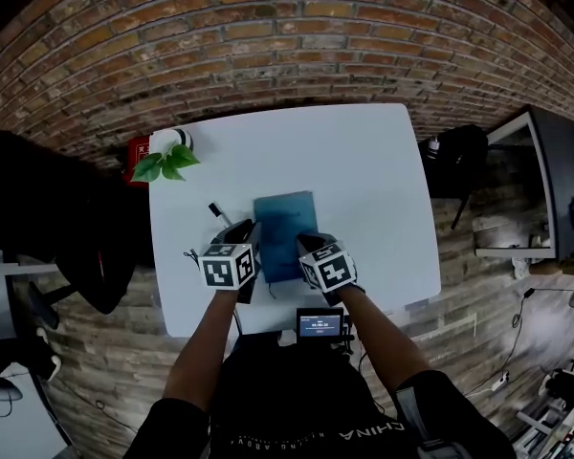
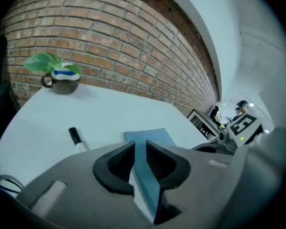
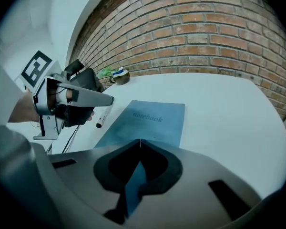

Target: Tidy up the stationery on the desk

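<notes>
A blue notebook [image 1: 285, 220] lies flat at the middle of the white desk [image 1: 364, 170], cover up. My left gripper [image 1: 245, 252] is shut on its near left edge; in the left gripper view the blue cover [image 2: 150, 138] runs between the jaws [image 2: 140, 147]. My right gripper [image 1: 312, 251] is shut on the near right edge, and the notebook [image 3: 150, 120] stretches away from its closed jaws [image 3: 140, 143]. A black-capped marker [image 1: 217, 211] lies on the desk just left of the notebook, also in the gripper views [image 2: 76, 138] [image 3: 101, 120].
A potted plant in a mug [image 1: 168, 157] stands at the desk's far left corner by the brick wall. A thin cable [image 1: 191, 254] lies near the left edge. A small screen device [image 1: 320, 324] sits at the front edge. A dark chair [image 1: 456, 161] stands right of the desk.
</notes>
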Available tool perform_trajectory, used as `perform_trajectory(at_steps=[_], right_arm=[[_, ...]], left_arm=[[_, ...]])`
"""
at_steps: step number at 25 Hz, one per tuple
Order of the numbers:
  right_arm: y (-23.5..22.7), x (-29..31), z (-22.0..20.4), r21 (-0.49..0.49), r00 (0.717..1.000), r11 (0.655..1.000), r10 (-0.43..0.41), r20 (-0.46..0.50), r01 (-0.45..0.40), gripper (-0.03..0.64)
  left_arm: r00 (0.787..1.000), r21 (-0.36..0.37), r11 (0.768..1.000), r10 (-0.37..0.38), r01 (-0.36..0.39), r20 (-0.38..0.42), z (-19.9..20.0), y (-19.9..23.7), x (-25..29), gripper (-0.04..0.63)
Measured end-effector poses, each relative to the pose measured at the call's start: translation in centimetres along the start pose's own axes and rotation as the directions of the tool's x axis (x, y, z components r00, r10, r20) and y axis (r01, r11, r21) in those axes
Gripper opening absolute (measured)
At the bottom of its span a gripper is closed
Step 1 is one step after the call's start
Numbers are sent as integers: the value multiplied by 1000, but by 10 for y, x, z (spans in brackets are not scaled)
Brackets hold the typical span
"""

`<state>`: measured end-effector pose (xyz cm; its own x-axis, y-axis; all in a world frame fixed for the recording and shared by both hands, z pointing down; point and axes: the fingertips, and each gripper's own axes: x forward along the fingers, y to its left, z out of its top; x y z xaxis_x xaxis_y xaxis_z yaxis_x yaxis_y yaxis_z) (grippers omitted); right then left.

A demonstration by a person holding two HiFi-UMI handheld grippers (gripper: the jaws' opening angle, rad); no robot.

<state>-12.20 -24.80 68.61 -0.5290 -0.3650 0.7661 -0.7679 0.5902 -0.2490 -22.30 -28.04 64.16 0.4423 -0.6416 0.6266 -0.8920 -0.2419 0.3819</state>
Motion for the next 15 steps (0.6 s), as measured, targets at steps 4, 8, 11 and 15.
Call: perform_trajectory(at_steps=[4,8,11,15], right_arm=[[5,-5,5,-19,1000,1000,11,18,-10,14],[17,-13,12,-50,998,998,38,57,-35,11],[24,-23,19,-78,994,996,58,88,-51,11],[34,-33,23,-131,991,989,85,103,-71,11]], left_arm=[[992,163,987,-25,5,125,8,-9,-25,34],[979,270,962,-33,-23,202,3,-14,-51,13],[967,314,947,-8,-74,254,0,-15,-75,12],[949,305,942,41,-141,312,-5,-16,-106,12]])
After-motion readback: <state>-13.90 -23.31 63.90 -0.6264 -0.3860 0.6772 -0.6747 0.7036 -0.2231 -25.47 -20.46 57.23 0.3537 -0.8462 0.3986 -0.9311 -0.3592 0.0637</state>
